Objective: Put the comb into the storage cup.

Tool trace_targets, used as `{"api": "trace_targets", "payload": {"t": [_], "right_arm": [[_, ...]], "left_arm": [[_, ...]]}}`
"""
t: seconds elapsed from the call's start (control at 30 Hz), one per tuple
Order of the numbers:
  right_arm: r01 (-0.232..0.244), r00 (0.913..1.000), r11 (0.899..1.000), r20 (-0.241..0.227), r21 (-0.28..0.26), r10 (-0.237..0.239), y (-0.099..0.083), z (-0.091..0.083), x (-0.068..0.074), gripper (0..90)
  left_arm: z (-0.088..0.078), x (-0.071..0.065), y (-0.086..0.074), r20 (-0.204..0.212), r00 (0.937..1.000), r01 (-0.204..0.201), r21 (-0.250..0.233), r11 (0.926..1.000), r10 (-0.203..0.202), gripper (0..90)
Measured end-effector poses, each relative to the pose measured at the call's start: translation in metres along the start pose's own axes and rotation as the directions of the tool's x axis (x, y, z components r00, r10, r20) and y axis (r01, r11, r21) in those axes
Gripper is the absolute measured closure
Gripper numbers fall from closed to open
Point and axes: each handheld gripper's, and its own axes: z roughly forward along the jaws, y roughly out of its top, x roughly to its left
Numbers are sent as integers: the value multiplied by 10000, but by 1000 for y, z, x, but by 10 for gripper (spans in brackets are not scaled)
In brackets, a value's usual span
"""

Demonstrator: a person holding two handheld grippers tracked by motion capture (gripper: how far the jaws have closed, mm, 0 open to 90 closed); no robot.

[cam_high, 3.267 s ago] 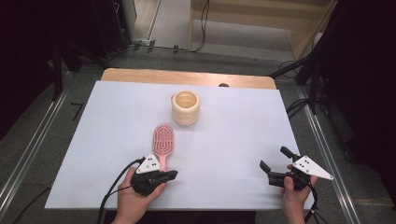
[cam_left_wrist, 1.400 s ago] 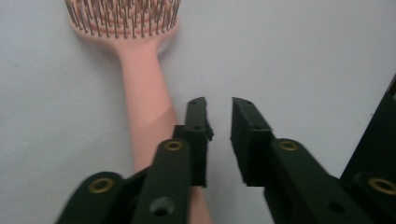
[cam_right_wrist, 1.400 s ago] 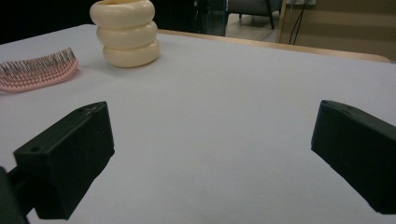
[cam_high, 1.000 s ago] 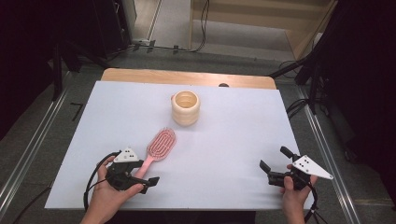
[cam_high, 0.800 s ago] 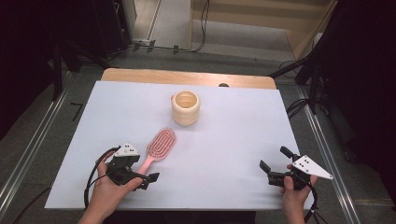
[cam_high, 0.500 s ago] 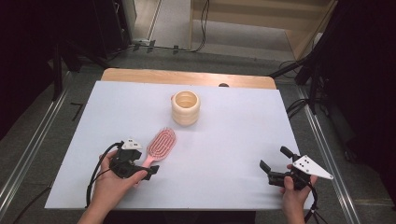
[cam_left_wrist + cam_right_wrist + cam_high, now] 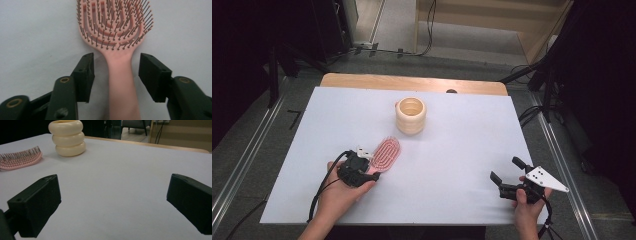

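- We see the left gripper [image 7: 116, 72] low over the white table [image 7: 462, 150], its jaws parted to either side of the handle of a pink hairbrush [image 7: 117, 37], a gap showing on both sides and nothing yet pinched.
- The hairbrush [image 7: 384, 155] lies flat with its bristles up, at the front left of the table, its head angled toward a cream ribbed cup [image 7: 411, 116] that stands upright near the middle, apart from it.
- We find the right gripper [image 7: 507, 184] at the front right, well away from both, jaws wide apart and holding nothing.
- From the right gripper view, the cup [image 7: 68, 137] and brush [image 7: 20, 157] sit far off at upper left.
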Motion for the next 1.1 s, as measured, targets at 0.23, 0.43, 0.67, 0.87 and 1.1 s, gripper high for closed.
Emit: {"api": "trace_targets", "payload": {"t": [0.23,0.43,0.67,0.87,1.1], "right_arm": [[13,10000,10000,23,3,-13,0,0,0,0],[27,10000,10000,59,49,-27,0,1,0,0],[28,10000,10000,64,54,-29,0,0,0,0],[2,9999,10000,118,69,-3,0,0,1,0],[40,9999,10000,114,69,-41,0,1,1,0]], "left_arm": [[2,-3,2,-350,9992,-207,108,9997,211,578],[4,-3,4,-339,9988,-334,233,9992,342,580],[4,-2,7,-223,9991,-359,496,9981,371,629],[3,6,6,114,9994,-341,352,9988,337,695],[3,3,0,-40,9973,-738,-52,9973,737,699]]}}
